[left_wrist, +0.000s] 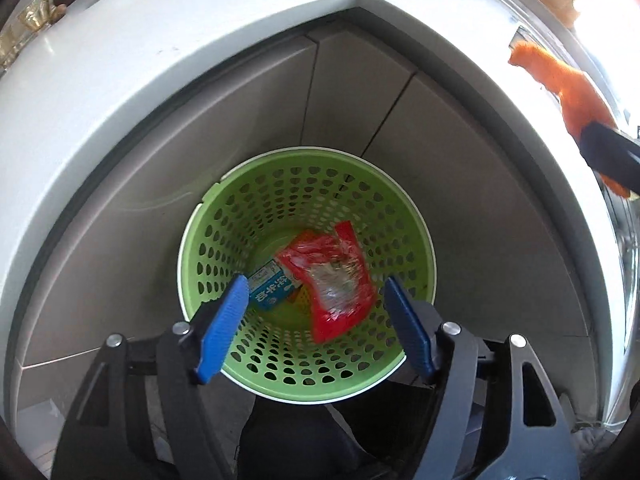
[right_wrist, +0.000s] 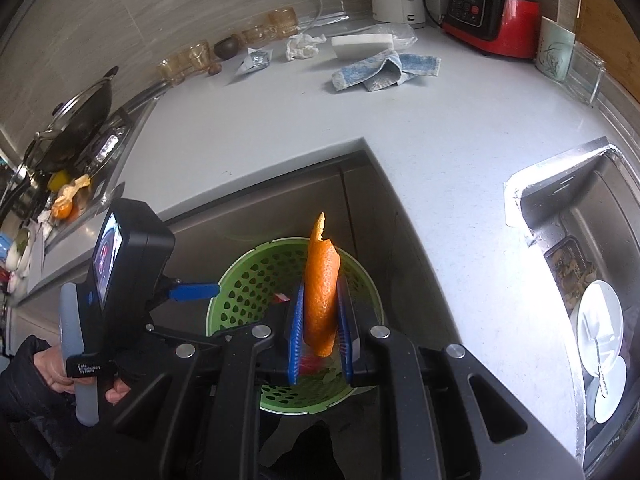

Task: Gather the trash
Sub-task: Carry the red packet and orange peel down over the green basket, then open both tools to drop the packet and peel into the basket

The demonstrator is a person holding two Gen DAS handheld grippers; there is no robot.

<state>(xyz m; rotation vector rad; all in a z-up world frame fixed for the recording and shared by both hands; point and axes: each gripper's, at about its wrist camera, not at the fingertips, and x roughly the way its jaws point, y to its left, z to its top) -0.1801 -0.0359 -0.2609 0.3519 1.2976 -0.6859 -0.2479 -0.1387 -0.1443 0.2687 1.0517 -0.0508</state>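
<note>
A green perforated bin (left_wrist: 416,240) stands on the floor in the counter's inner corner; it also shows in the right wrist view (right_wrist: 248,276). Inside lie a red plastic wrapper (left_wrist: 336,276) and a blue-and-white carton (left_wrist: 266,284). My left gripper (left_wrist: 316,288) is open and empty above the bin's mouth. My right gripper (right_wrist: 320,292) is shut on an orange peel (right_wrist: 320,280), held upright above the bin; the peel also shows at the right edge of the left wrist view (left_wrist: 560,80).
On the white counter (right_wrist: 420,128) lie a crumpled tissue (right_wrist: 302,46), a small foil packet (right_wrist: 256,60), a blue rag (right_wrist: 384,70) and a sponge (right_wrist: 362,44). More peel (right_wrist: 68,196) sits by the stove at left. A sink (right_wrist: 592,280) with dishes is at right.
</note>
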